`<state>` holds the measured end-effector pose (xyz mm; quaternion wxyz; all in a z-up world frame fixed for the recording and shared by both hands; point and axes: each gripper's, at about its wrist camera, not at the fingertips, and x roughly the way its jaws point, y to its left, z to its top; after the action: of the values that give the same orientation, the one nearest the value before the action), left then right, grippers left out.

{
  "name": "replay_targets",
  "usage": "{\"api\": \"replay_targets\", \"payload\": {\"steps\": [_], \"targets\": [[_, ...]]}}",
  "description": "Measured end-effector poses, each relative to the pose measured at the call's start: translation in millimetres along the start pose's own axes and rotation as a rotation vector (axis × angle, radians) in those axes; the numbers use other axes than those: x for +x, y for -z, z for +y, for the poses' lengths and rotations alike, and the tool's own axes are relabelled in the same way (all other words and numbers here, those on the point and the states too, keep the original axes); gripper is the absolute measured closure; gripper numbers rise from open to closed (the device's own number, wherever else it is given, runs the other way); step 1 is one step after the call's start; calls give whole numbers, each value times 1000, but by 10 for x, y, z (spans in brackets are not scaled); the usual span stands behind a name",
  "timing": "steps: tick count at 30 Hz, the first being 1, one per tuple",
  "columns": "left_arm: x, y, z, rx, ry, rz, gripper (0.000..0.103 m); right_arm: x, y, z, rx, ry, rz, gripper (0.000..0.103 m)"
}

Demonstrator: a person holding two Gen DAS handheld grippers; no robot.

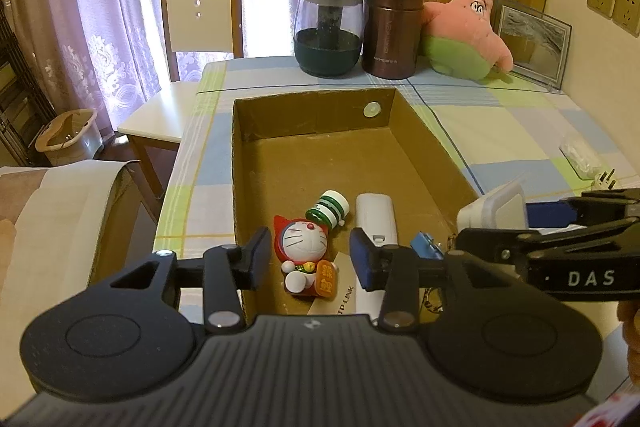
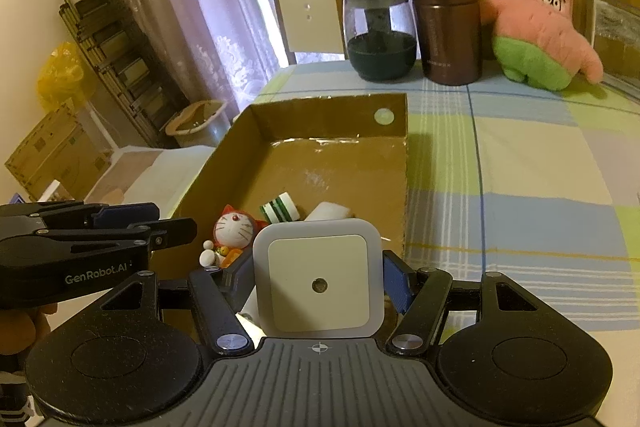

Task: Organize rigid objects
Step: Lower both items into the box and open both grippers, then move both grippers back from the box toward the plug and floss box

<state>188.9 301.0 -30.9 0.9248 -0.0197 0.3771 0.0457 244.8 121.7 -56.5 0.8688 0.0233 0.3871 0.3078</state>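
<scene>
An open cardboard box (image 1: 312, 115) sits on the checked tablecloth. On its floor lie a Doraemon figurine (image 1: 304, 251), a green-and-white bottle (image 1: 328, 211) and a white TP-LINK device (image 1: 376, 219). My left gripper (image 1: 310, 259) hangs over the near end of the box. Its pads stand on either side of the figurine without touching it, so it is open. My right gripper (image 2: 318, 281) is shut on a white square night light (image 2: 318, 267), held over the box's near right corner. The left wrist view shows that night light (image 1: 494, 209) from the side.
At the back of the table stand a glass jar (image 1: 328, 27), a brown flask (image 1: 394, 27), a pink star plush (image 1: 468, 31) and a picture frame (image 1: 532, 39). A plug (image 1: 606, 179) and a plastic bag (image 1: 580, 155) lie at the right. A chair (image 1: 200, 15) stands behind.
</scene>
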Motion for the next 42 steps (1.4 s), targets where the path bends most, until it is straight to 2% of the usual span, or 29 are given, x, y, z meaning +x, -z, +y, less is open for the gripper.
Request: {"api": "replay_targets", "payload": {"steps": [5,6,9,10,16,25,33,35,42], "targets": [[12,17,13,-3,3,1,63,46,-4,-8,18,-20,-3,41],[14,20,16,-3,3,1,62,48,-7,-18,27,-37,-6,39],[19,29,22,-6,4,1,58,-10,-18,-30,39,-25,-54,24],[18,29,21,-5,2,1,55,-31,-28,-37,43,-24,-63,23],[-28,72,-8,-17,-3,-8,54,-151,-27,-119,58,-2,-70,23],[-229,78,-227,-24,17,-33,45,-472,143,-308,91,47,-73,23],[-464,51,-593,-11,47,-61,41,-934,371,-544,100,132,-98,23],[-523,45,-699,-5,58,-71,37,-1057,416,-627,115,146,-108,23],[-683,7,-1097,16,97,-92,30,-1513,560,-930,150,208,-141,23]]}}
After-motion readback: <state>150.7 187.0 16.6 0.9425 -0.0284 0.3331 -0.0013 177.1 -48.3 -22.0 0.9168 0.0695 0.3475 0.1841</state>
